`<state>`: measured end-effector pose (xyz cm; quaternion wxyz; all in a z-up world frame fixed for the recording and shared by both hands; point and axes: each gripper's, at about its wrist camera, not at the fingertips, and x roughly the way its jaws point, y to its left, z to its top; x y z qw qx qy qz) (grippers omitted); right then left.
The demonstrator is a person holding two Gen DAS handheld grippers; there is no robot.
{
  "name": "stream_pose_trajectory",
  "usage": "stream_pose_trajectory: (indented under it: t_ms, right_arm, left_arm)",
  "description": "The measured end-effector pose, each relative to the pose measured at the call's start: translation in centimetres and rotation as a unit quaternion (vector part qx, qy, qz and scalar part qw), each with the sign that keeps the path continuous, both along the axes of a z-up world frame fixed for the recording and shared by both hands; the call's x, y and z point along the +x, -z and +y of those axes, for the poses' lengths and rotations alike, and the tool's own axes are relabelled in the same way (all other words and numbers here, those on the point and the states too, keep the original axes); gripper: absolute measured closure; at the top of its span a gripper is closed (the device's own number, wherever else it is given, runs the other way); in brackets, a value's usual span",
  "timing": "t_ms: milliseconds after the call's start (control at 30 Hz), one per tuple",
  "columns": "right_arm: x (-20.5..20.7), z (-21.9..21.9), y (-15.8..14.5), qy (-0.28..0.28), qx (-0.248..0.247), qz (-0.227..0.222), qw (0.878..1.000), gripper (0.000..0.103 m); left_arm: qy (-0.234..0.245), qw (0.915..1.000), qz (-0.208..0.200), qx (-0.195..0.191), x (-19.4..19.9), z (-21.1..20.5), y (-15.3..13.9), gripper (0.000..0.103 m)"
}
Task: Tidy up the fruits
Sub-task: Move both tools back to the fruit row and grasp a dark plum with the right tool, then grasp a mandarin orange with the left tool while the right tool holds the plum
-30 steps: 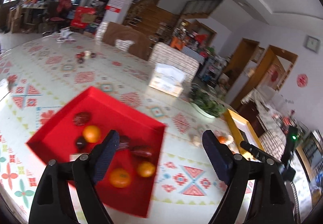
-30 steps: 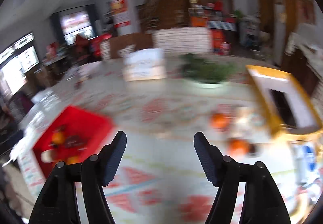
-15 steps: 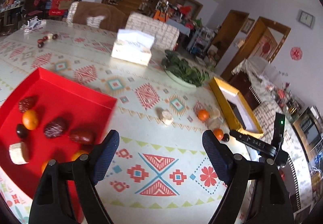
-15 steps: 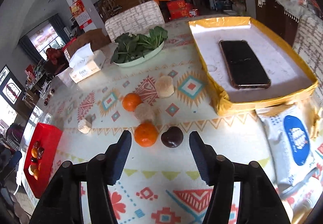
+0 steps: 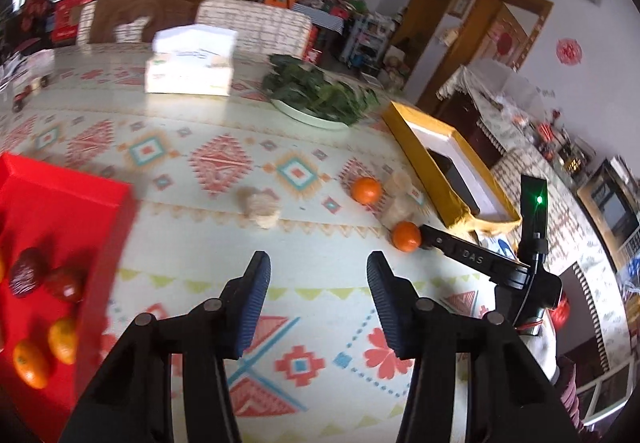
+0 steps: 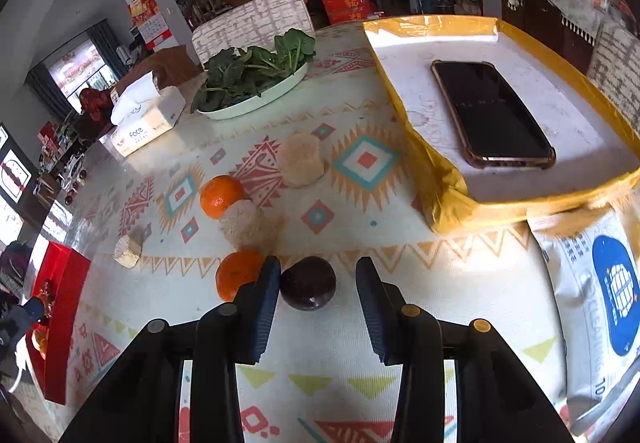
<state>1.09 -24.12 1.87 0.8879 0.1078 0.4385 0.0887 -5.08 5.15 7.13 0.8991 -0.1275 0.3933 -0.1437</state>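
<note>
1. Right gripper (image 6: 316,283): jaws closing, dark round fruit (image 6: 308,282) sits between them on the table. Left pad looks to be touching or nearly touching it, right pad has a clear gap, so no grip yet.
2. Left gripper (image 5: 318,295): jaws closing too, narrowed, nothing between them, only patterned tablecloth (image 5: 224,159) under it.
3. Around the dark fruit in the right view: orange (image 6: 236,273) just beside it at 9 o'clock, partly behind the left finger; pale rough lump (image 6: 250,225) at 11; second orange (image 6: 221,196) further out at 11.
4. Red tray (image 5: 60,211) at 9 o'clock in the left view, already holding oranges and dark red fruits (likely the drop-off).
5. Handling, my read: fruit is small, light, smooth-skinned, round, so it may roll or squirt out. Take it across its widest middle, squeeze gently, skin could bruise.
6. Risk: left finger nudging the neighbouring orange.
</note>
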Motion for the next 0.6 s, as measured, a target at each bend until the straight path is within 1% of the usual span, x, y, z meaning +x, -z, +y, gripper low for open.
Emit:
stream_pose_trajectory:
  t_ms: [67, 100, 133, 200, 267, 433, 567, 600]
  right_arm:
    - [0.1, 0.1, 0.0, -0.003, 0.001, -0.002, 1.000, 0.060]
    - [0.1, 0.1, 0.0, -0.008, 0.004, -0.002, 1.000, 0.062]
    - [0.1, 0.3, 0.1, -0.016, 0.005, 0.000, 1.000, 0.069]
    - [-0.2, 0.9, 0.0, -0.027, -0.008, -0.002, 1.000, 0.074]
    - [-0.6, 0.8, -0.1, -0.026, -0.007, -0.007, 1.000, 0.075]
    - [-0.7, -2.3, -0.2, 0.015, 0.055, -0.008, 0.998, 0.075]
    - [-0.8, -5.2, 0.0, 0.054, 0.120, -0.006, 0.991, 0.075]
    - [-0.8, -5.5, 0.1, 0.057, 0.127, -0.006, 0.990, 0.075]
  left_arm:
    - [0.014, 0.9999, 0.001, 0.006, 0.7, -1.5, 0.3, 0.053]
    - [0.019, 0.9998, 0.002, 0.008, 1.0, -2.1, 0.5, 0.053]
    - [0.026, 0.9996, 0.004, 0.009, 1.4, -2.9, 0.7, 0.053]
    - [0.037, 0.9992, 0.006, 0.014, 1.9, -4.2, 1.2, 0.053]
    - [0.049, 0.9986, 0.009, 0.020, 2.4, -5.4, 1.7, 0.053]
    - [0.074, 0.9966, 0.017, 0.031, 4.3, -8.2, 3.1, 0.053]
    - [0.098, 0.9941, 0.015, 0.045, 6.1, -11.1, 3.9, 0.053]
    - [0.102, 0.9935, 0.015, 0.049, 6.4, -11.7, 4.1, 0.053]
